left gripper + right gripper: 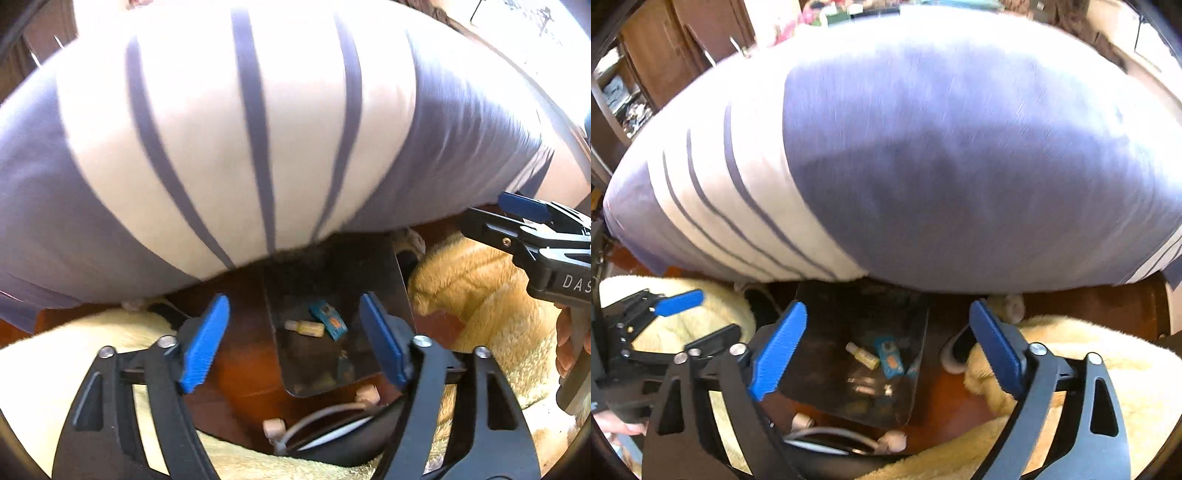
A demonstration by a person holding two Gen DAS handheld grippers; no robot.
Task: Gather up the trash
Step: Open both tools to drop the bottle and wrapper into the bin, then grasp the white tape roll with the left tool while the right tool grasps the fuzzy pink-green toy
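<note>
A dark transparent bin (391, 280) (919, 384) stands on the wooden floor below both grippers. Inside it lie a small yellowish bottle (306, 327) (862, 355) and a blue-and-orange wrapper (330, 319) (889, 356). My left gripper (295, 339) is open and empty above the bin; it also shows at the left of the right wrist view (689, 321). My right gripper (886, 347) is open and empty above the bin; it also shows at the right of the left wrist view (517, 214).
A bed with a purple-and-white striped cover (240, 129) (923, 166) fills the upper view and overhangs the bin. Cream fluffy fabric (476, 280) (1089, 354) lies on both sides. A dark tray with a white cable (325, 424) (831, 435) sits nearest me.
</note>
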